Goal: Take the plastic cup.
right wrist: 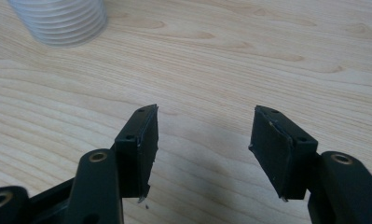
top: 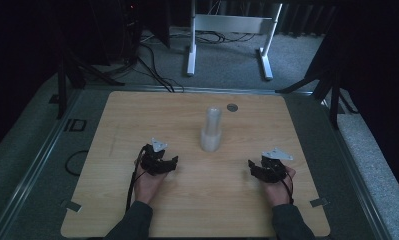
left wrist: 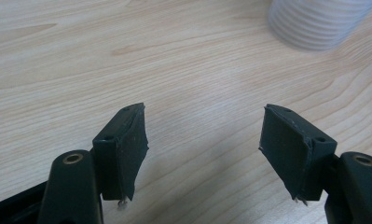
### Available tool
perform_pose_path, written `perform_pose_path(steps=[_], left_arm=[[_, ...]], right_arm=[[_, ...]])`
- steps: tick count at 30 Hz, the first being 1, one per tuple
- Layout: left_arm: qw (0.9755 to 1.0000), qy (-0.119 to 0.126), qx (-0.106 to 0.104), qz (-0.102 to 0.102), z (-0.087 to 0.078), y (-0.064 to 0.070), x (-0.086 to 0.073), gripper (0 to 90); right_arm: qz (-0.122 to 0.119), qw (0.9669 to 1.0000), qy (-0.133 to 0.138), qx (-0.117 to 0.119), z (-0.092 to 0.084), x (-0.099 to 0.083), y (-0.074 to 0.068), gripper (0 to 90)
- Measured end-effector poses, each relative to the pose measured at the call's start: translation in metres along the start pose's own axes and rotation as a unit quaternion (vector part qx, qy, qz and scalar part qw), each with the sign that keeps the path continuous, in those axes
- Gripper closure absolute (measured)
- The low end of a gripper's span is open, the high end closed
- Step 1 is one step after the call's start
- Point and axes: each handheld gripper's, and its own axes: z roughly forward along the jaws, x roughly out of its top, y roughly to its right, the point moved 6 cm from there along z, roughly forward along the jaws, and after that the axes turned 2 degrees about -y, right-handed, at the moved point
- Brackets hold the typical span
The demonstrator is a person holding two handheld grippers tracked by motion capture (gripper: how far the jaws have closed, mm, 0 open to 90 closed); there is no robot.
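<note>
A: Left gripper (top: 173,161)?
B: Resting on the wooden table (top: 137,115), jaws parted with bare wood between them, holding nothing.
A: And the stack of white ribbed cups (top: 211,129)?
B: Upright mid-table, between the 2 grippers and farther back, touching neither.
A: Right gripper (top: 252,165)?
B: Also on the table, jaws apart, empty.

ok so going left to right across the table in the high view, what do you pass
left gripper → stack of white cups → small grey disc → right gripper
</note>
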Motion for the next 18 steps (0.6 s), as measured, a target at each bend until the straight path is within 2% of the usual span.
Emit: perform_pose_path(steps=[8, 11, 18], left_arm=[[0.9998, -0.001, -0.019, 0.009, -0.001, 0.009, 0.005, 36.0], [0.9997, 0.003, -0.016, 0.016, 0.000, 0.010, 0.007, 38.4], [0.9989, 0.009, -0.042, 0.020, 0.002, 0.019, 0.021, 42.8]], right_arm=[[-0.014, 0.9998, 0.008, 0.007, -0.005, 0.006, -0.007, 39.4], [-0.024, 0.9996, 0.011, 0.014, -0.005, 0.009, -0.012, 39.2], [-0.042, 0.9987, 0.021, 0.020, -0.009, 0.020, -0.018, 38.9]])
